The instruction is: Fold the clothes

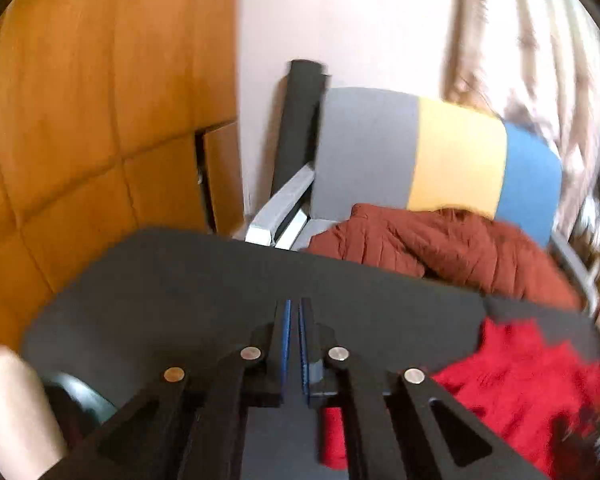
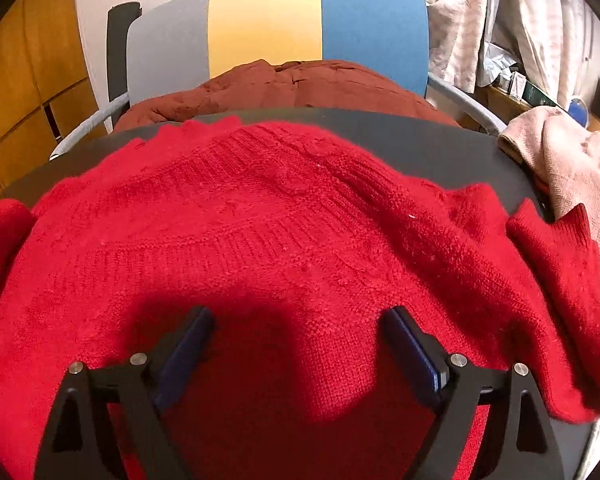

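Left wrist view, blurred: wood-panel cabinet (image 1: 100, 100) fills 9 to 11 o'clock. Pale blurred shape at 8 o'clock edge, can't tell what it is. Dark bench (image 1: 220, 280) spans the middle. Left hand-held gripper (image 1: 294, 312) at 6 o'clock: jaws closed, blue pads almost touching, nothing visible between them, tips above bare bench top. Black upright post (image 1: 300, 120) at 12 o'clock, against the white wall. Chair (image 1: 364, 148) just past the bench's far edge, backrest in grey, yellow and blue bands. Rust-brown padded jacket (image 1: 440, 248) piled on its seat. Red knit sweater (image 1: 520, 380) on the bench at 4 o'clock, right of the left gripper, a strip of it showing under the right finger linkage. Patterned curtain (image 1: 540, 40) at 1 to 2 o'clock.

Right wrist view, sharp: same cabinet at 9 o'clock. Sweater (image 2: 280, 232) spread over most of the bench (image 2: 460, 148), ribbed band arcing across centre, one sleeve (image 2: 560, 264) draped toward 3 to 4 o'clock. Right hand-held gripper (image 2: 298, 316) at 6 o'clock: jaws wide open, holding nothing, both fingers above the sweater body, casting a shadow on the knit. Jacket and chair at 12 o'clock beyond the bench. Pink knit garment (image 2: 572, 160) at 2 to 3 o'clock, on the bench's right edge, just beside the red sleeve. Cluttered shelf behind it, items too small to identify.
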